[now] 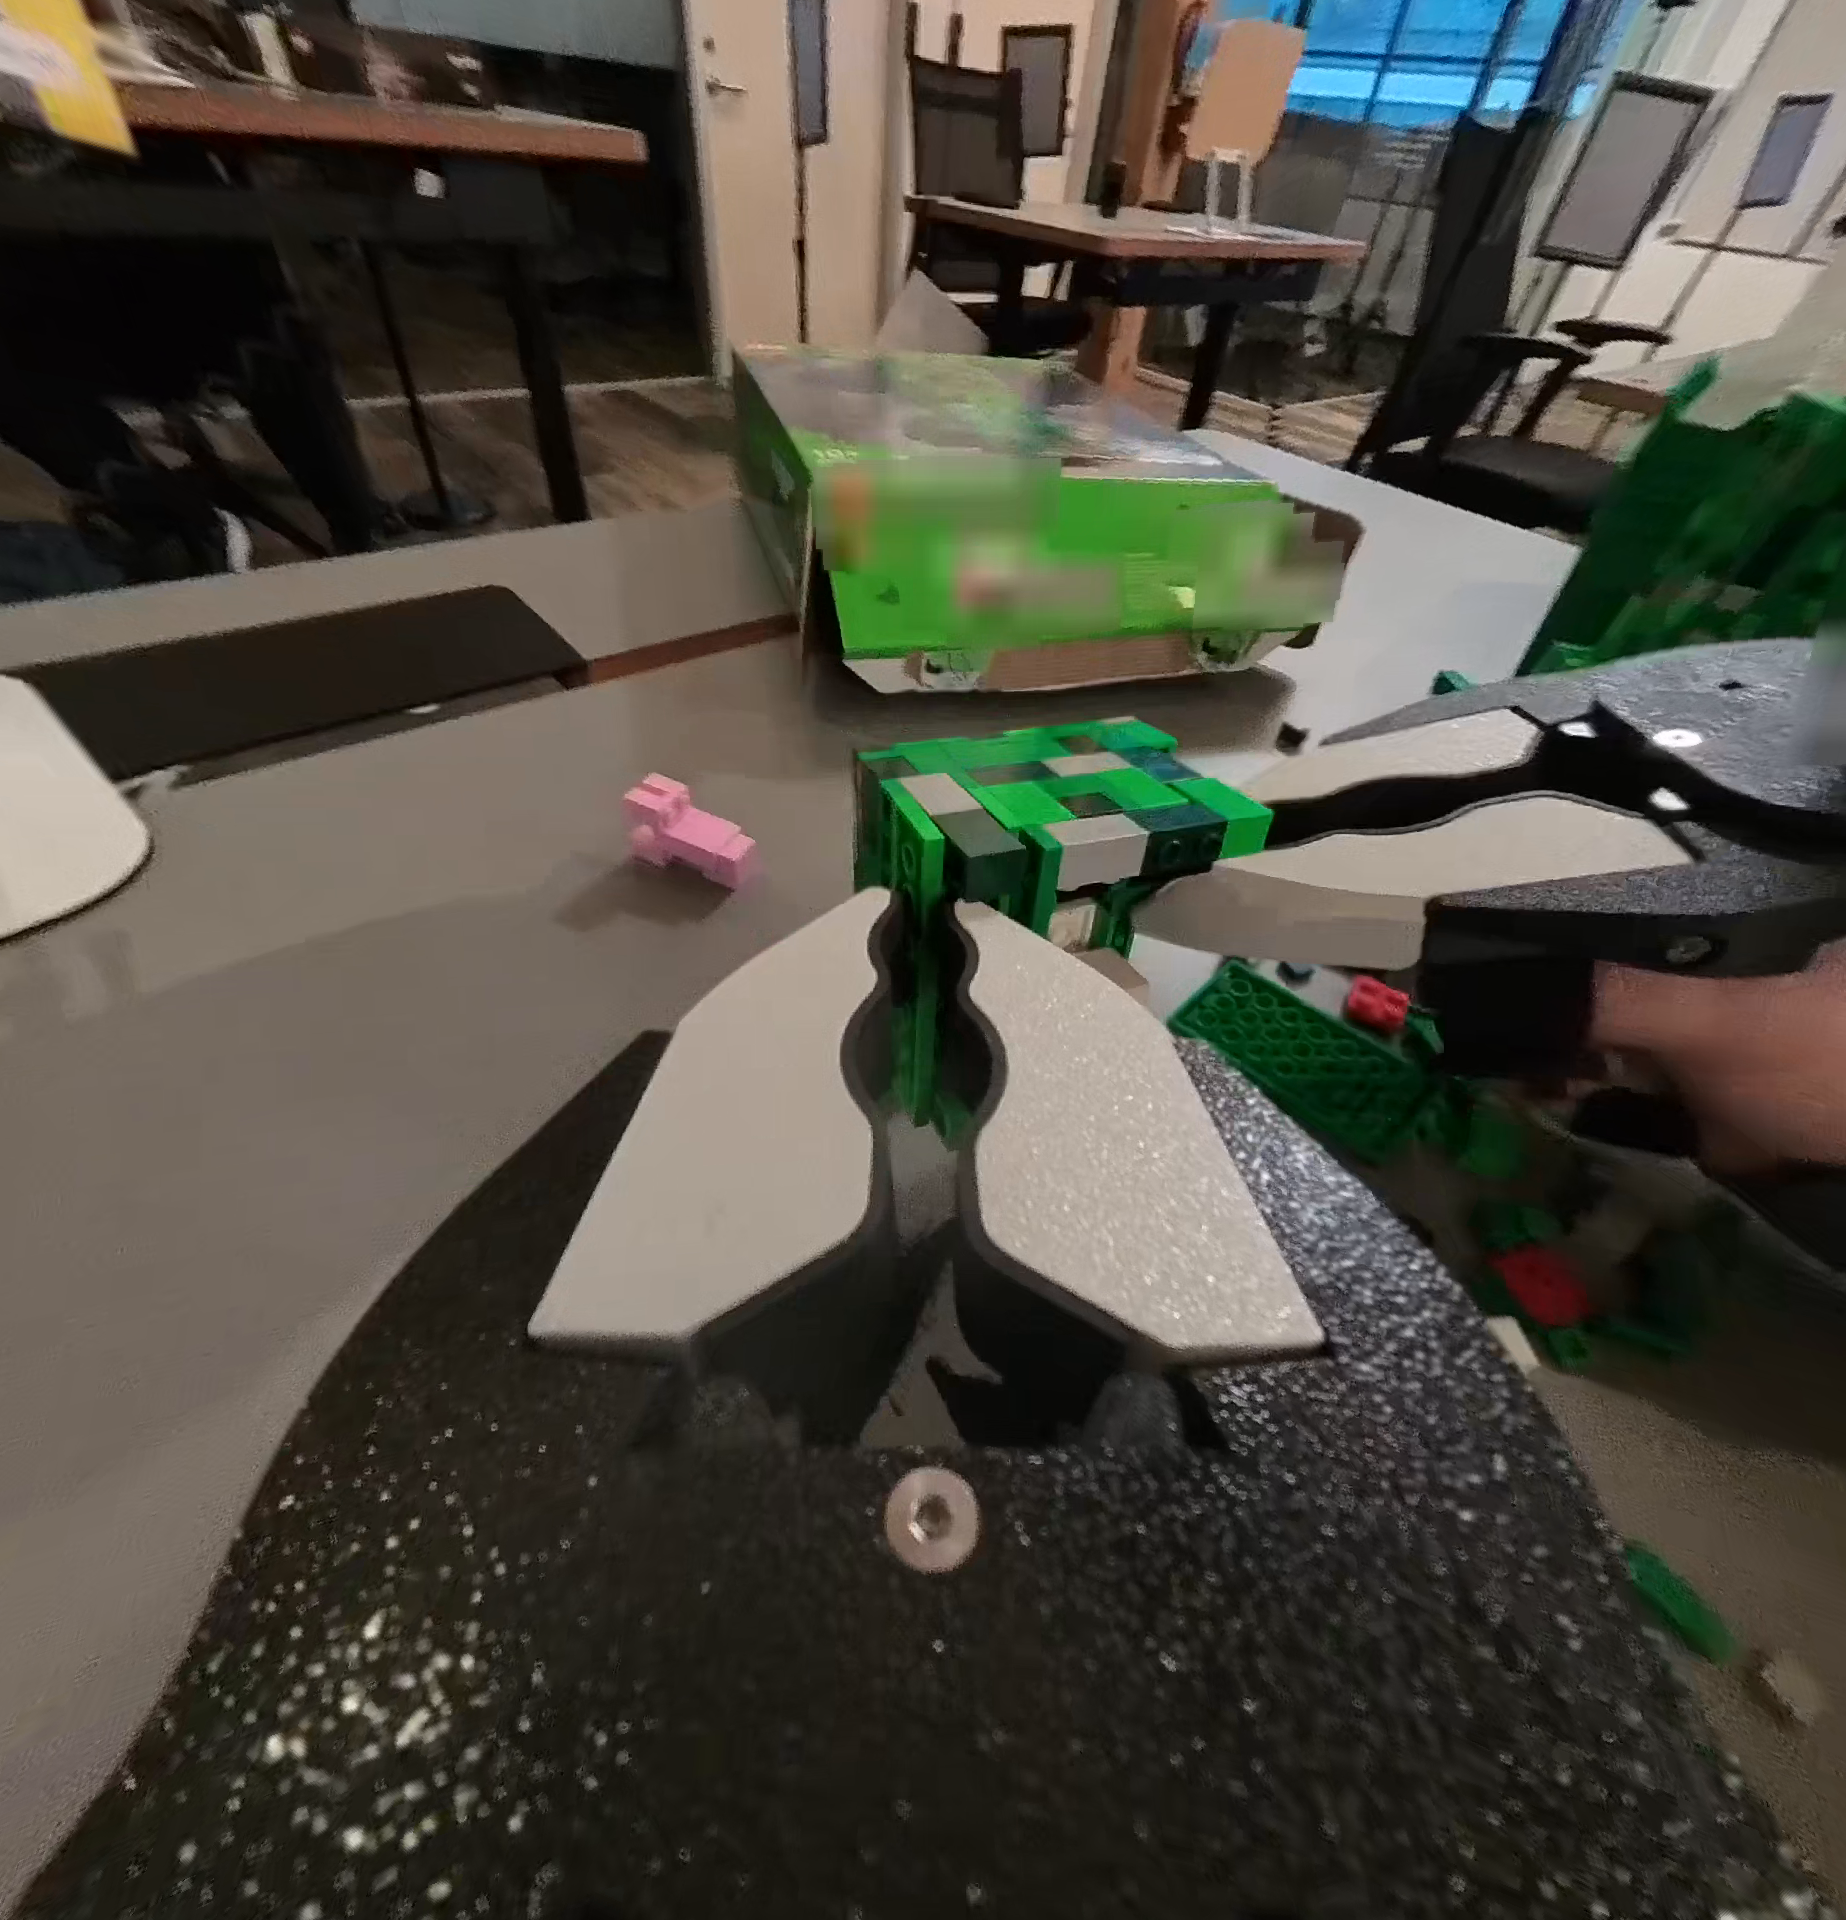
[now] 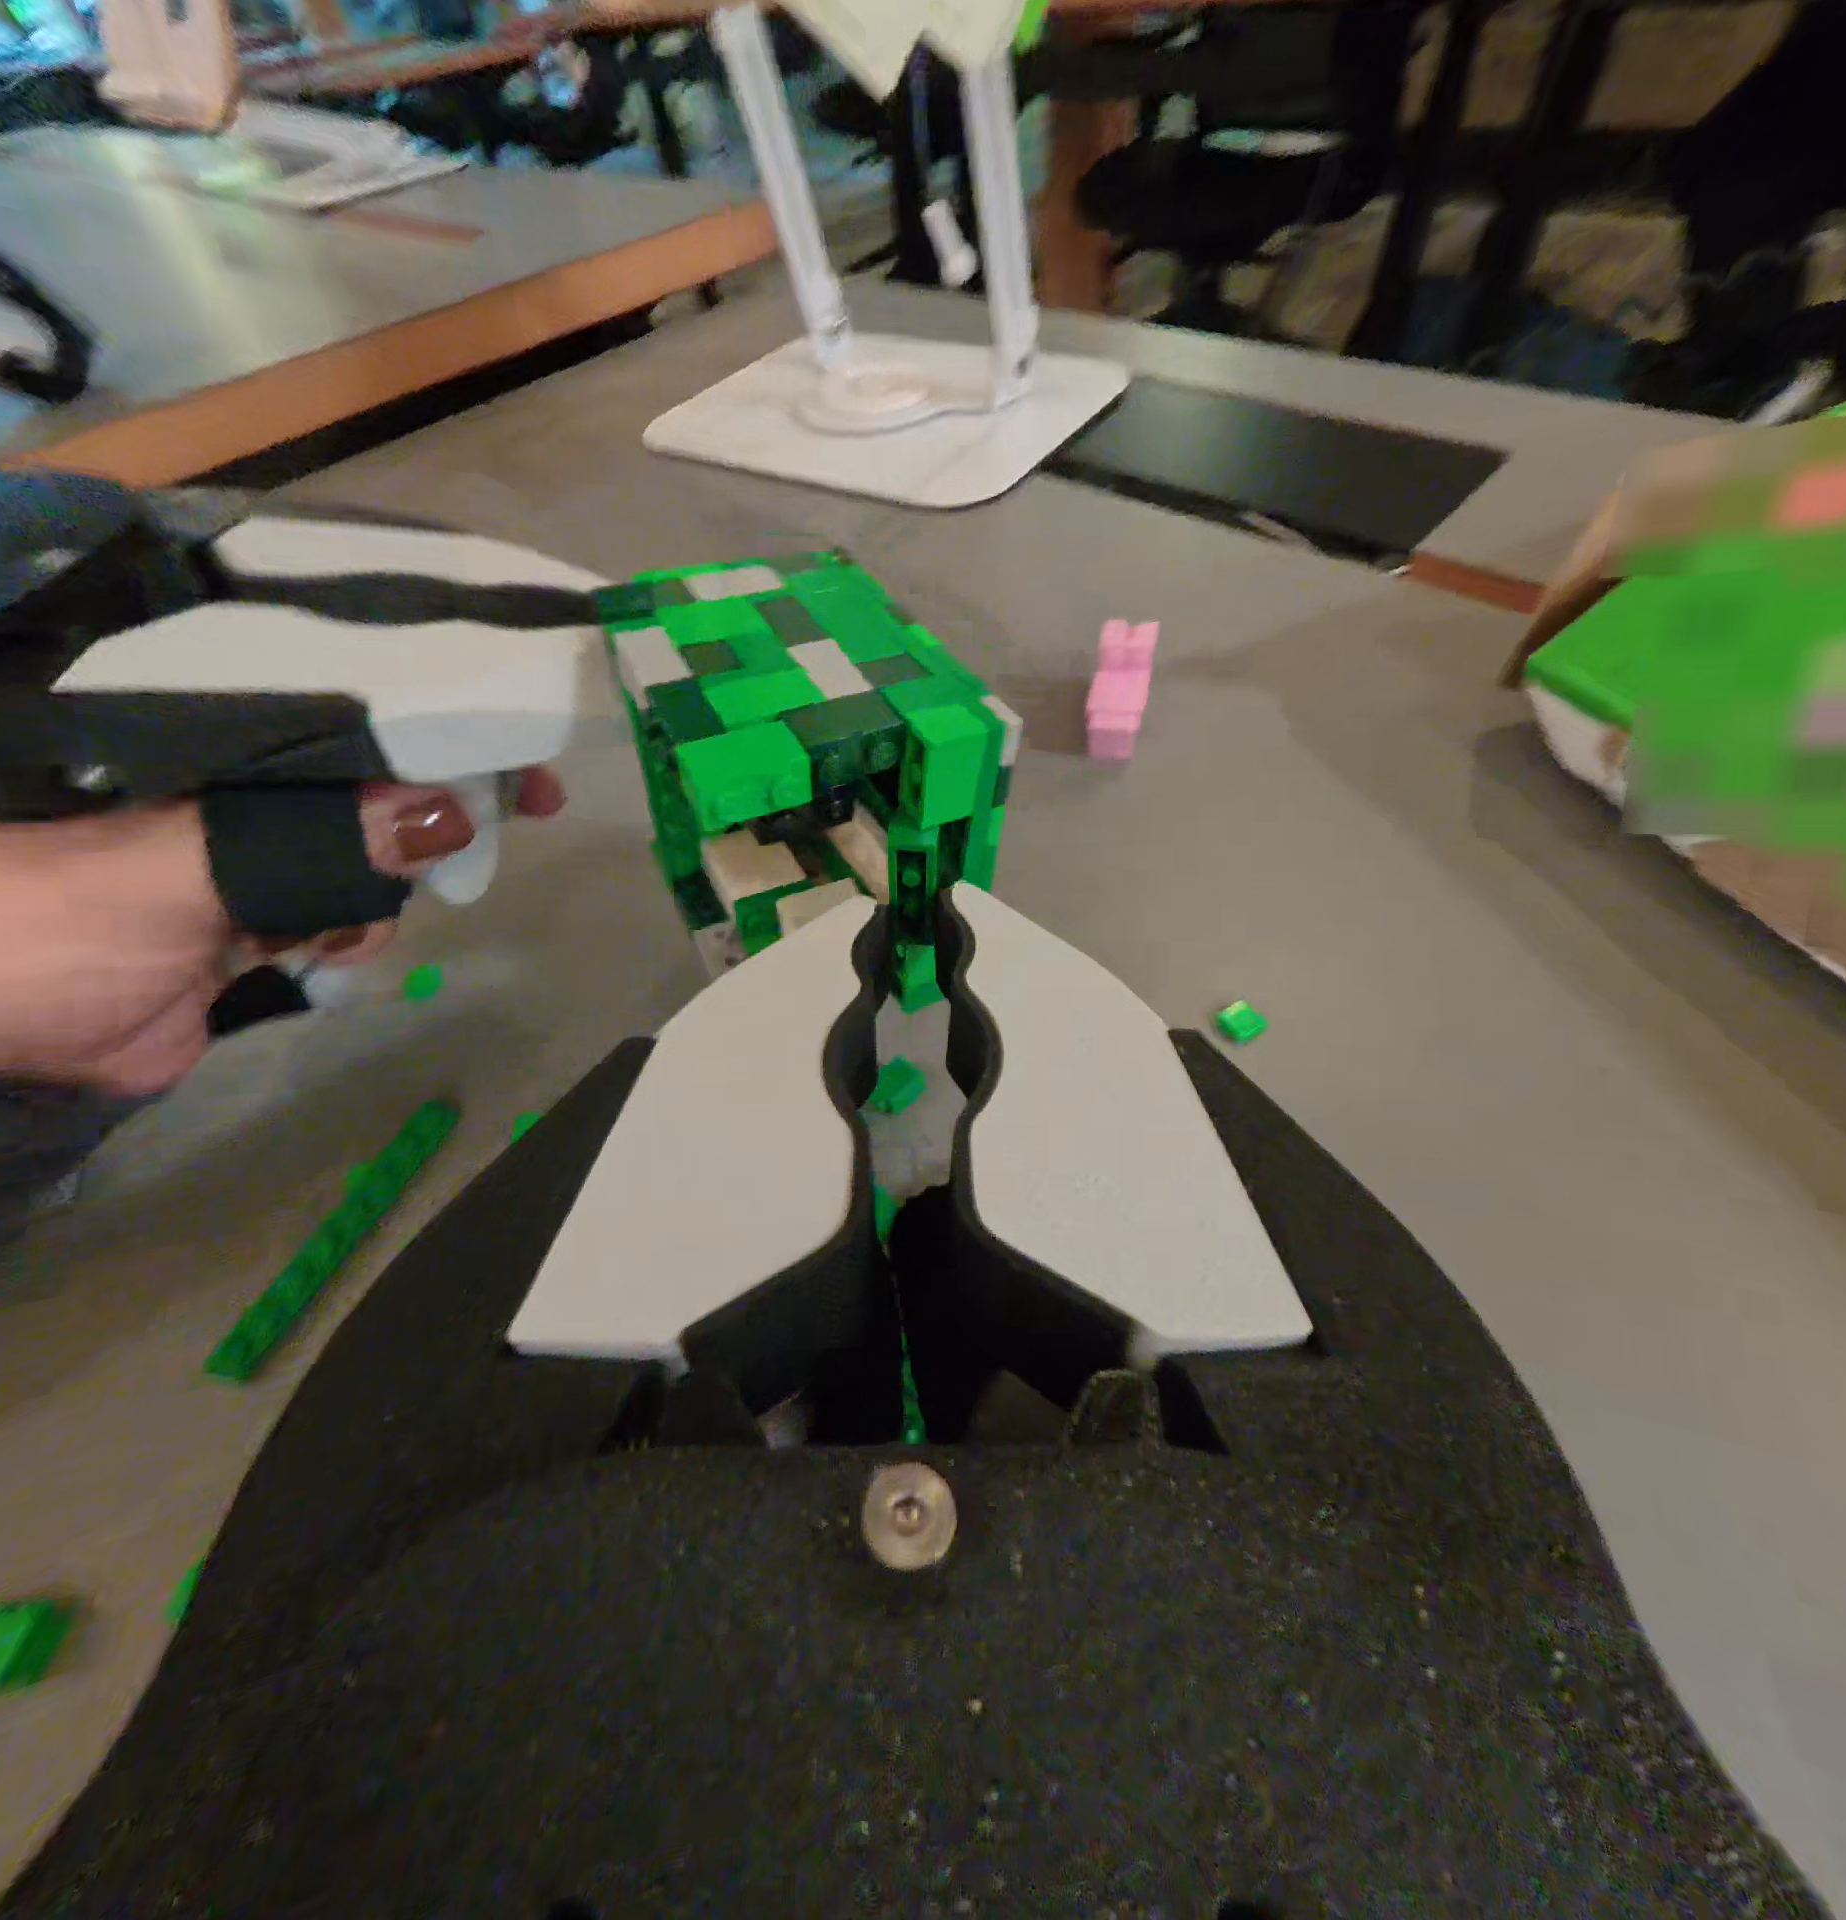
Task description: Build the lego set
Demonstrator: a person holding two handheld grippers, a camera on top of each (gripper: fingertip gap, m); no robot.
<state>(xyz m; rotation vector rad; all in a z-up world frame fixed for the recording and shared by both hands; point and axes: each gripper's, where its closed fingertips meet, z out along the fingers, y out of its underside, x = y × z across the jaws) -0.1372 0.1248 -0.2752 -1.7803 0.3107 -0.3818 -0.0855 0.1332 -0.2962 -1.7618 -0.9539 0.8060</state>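
A green, grey and dark checkered lego cube [image 1: 1054, 810] stands on the grey table [image 1: 327, 1039]. My left gripper [image 1: 924, 912] is shut on a thin green side wall at the cube's near edge. The right gripper [image 1: 1210, 854] comes in from the right, held by a hand, and clamps the cube's right corner. In the right wrist view, my right gripper [image 2: 914, 916] is shut on a green upright strip of the cube [image 2: 794, 686]. The left gripper [image 2: 595, 615] grips the cube's far left top edge.
A pink lego pig [image 1: 690, 831] lies left of the cube. The green set box [image 1: 1002, 551] sits behind it. A green baseplate [image 1: 1303, 1049], red bricks [image 1: 1376, 1003] and a tall green build [image 1: 1750, 520] are on the right. A white stand [image 2: 898, 426] and loose green pieces [image 2: 337, 1236] are also nearby. One gripper's finger ends stand about 6 cm off the other's.
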